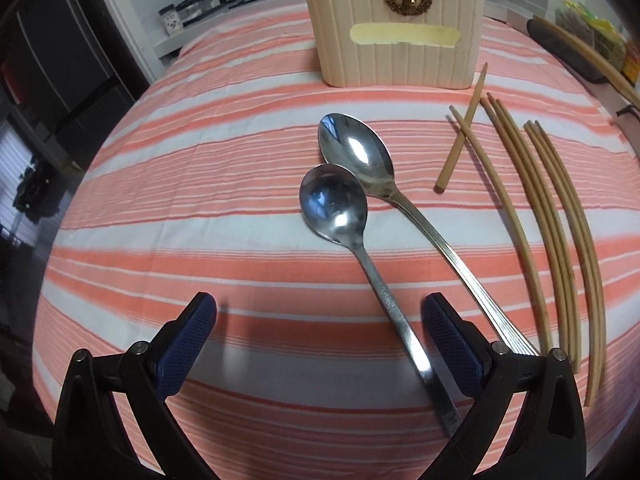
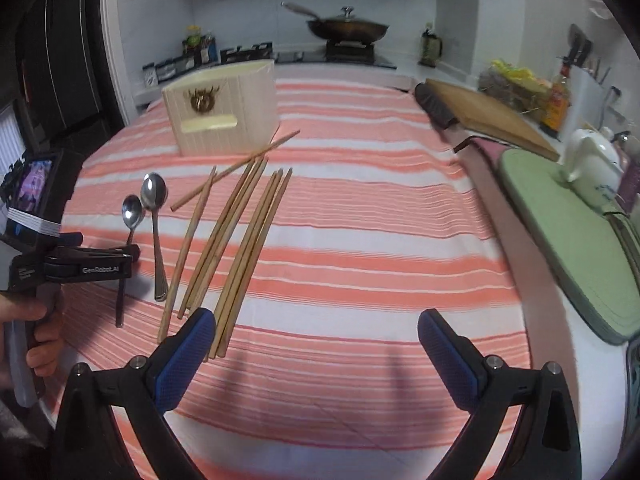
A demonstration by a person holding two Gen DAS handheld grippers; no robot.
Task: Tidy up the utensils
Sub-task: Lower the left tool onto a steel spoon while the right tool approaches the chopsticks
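While both tongs stand with their fingers spread wide and nothing between them, it is the left tongs (image 1: 320, 344) that sit closest to any work. The handle of the small spoon (image 1: 384, 280) runs up through their gap, close to the right-hand pad and apart from the left-hand one; I cannot tell whether handle and pad touch. Its long axis runs ahead of the tongs and leans a little to their left, bowl at the far end. The handle of the big spoon (image 1: 408, 216) passes just outside the right-hand finger, roughly parallel, its bowl further ahead and partly behind the small bowl. Beyond that, to the right, lie the chopsticks (image 1: 552, 216): two pairs side by side, and two crossed sticks further ahead. Straight ahead, past both bowls, stands the cream holder (image 1: 392, 40), upright on the striped cloth (image 1: 200, 184).

The right tongs (image 2: 316, 344) hover over bare cloth; the near ends of the chopsticks (image 2: 240, 248) reach just beside and behind their left-hand finger, the sticks running ahead and slightly rightward toward the holder (image 2: 224, 116), which stands ahead and to the left.

My reading: the left tongs are the nearer to the small spoon, and since its handle lies along their reach, closing across it would pinch it squarely; nothing looks stowed in the holder yet.
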